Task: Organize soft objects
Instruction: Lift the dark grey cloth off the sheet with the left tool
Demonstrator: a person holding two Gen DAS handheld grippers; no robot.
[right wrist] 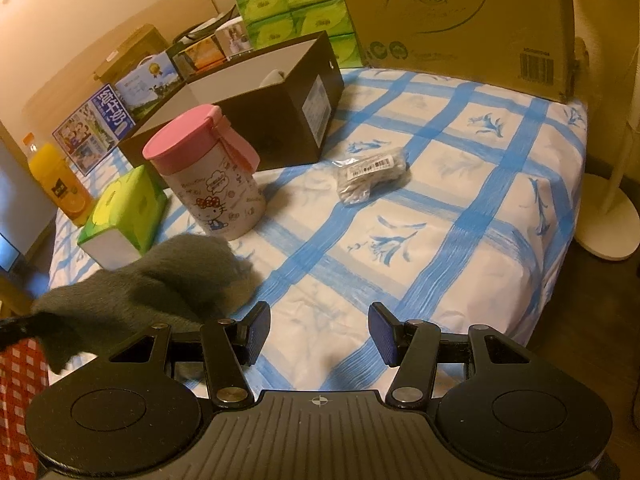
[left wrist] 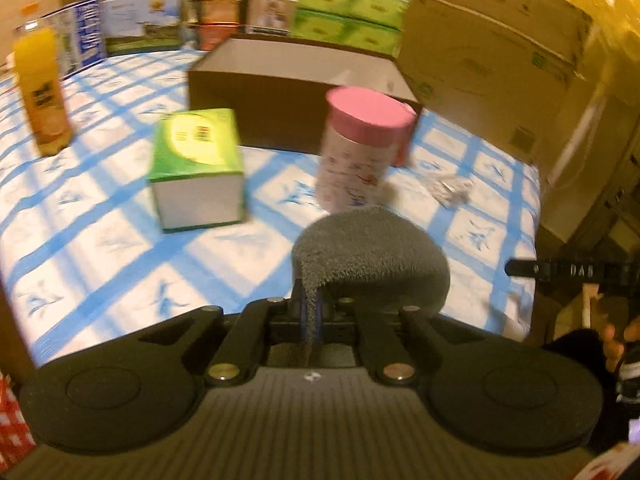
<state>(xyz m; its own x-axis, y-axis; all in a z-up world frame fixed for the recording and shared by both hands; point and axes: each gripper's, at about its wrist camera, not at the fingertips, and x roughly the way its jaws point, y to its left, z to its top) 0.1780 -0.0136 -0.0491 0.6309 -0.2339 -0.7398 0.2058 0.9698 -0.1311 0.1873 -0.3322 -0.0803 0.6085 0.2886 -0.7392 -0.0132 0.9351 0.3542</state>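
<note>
My left gripper (left wrist: 310, 300) is shut on a grey fuzzy cloth (left wrist: 372, 252), which arches up from between its fingers and droops to the right. The right wrist view shows the same grey cloth (right wrist: 160, 280) lifted at the lower left, above the blue-checked bedsheet (right wrist: 460, 220). My right gripper (right wrist: 318, 334) stands open over the sheet with nothing between its blue pads (right wrist: 258, 334). Behind stands an open dark box (left wrist: 296, 92) (right wrist: 280, 108) with a white inside. A small clear packet (right wrist: 370, 176) holding something grey lies on the sheet.
A pink-lidded cartoon canister (right wrist: 208, 176) (left wrist: 360, 152), a green tissue box (right wrist: 124, 212) (left wrist: 196, 168) and an orange juice bottle (right wrist: 60, 184) (left wrist: 40, 92) stand on the bed. Green tissue packs (right wrist: 296, 12), cartons and a large cardboard box (right wrist: 460, 20) line the back. A white fan base (right wrist: 608, 228) stands on the floor, right.
</note>
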